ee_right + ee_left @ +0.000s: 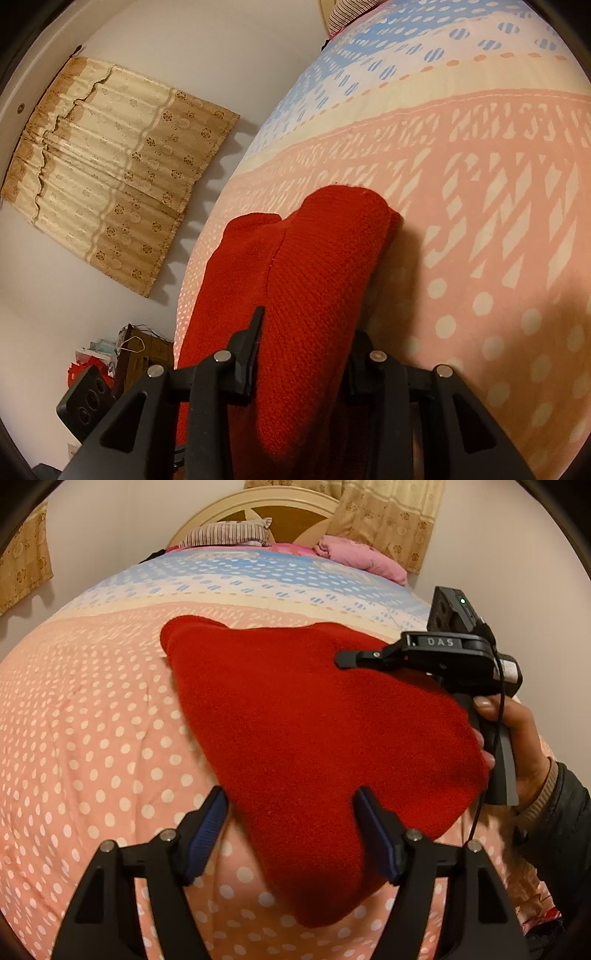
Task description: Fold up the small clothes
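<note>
A small red knitted garment [314, 738] lies on the pink polka-dot bedspread [92, 738]. My left gripper [291, 834] is open, its blue-padded fingers [208, 827] standing either side of the garment's near corner. My right gripper [341, 661] reaches in from the right over the garment's far right edge. In the right wrist view the garment [314, 295] fills the gap of the right gripper [306, 350], bunched thick between the jaws, which are closed on the fabric. The right-hand finger there is mostly hidden by cloth.
The bed runs back to a cream headboard [273, 513] with a striped pillow [229, 535] and a pink folded blanket [358, 557]. Patterned curtains [110, 162] hang on the wall. Clutter sits on the floor [122, 354] beside the bed.
</note>
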The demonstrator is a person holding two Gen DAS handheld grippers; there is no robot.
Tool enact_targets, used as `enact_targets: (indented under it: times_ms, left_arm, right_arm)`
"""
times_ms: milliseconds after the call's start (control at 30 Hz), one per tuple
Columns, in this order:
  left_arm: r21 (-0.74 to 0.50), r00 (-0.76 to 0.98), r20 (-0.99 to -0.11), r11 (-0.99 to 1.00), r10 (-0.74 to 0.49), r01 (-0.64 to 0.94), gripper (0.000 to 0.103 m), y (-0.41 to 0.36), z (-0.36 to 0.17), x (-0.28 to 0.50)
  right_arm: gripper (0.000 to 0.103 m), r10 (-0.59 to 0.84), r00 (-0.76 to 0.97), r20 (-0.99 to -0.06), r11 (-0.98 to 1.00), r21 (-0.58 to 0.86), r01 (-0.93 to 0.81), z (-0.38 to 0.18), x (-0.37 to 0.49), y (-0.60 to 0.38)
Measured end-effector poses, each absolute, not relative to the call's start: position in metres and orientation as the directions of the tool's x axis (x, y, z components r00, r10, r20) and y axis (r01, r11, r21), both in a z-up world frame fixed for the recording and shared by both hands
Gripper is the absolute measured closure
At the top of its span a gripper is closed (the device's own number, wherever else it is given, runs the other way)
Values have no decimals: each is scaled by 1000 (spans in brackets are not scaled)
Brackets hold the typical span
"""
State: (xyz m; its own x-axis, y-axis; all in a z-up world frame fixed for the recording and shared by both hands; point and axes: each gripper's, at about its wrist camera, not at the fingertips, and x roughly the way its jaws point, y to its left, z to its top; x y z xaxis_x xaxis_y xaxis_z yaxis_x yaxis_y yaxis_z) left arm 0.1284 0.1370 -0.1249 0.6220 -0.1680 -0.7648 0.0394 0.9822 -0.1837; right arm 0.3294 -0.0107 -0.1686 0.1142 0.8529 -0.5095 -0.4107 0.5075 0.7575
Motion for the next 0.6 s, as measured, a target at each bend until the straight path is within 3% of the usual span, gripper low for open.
enact_targets:
  times_ms: [200, 433, 600]
  left_arm:
    - [-184, 618, -769, 983, -163, 30, 25, 139, -126, 118]
    - [-120, 641, -760, 992, -110, 28, 24, 137, -111, 104]
    - [-53, 719, -695, 998, -14, -32, 23, 141, -87, 94]
  right_arm:
    - [63, 848, 143, -511, 521, 752, -404, -169, 324, -19]
    - [52, 785, 226, -577, 615, 677, -404, -157, 310, -28]
    - [52, 612, 442, -656, 789, 471, -394, -114, 272, -43]
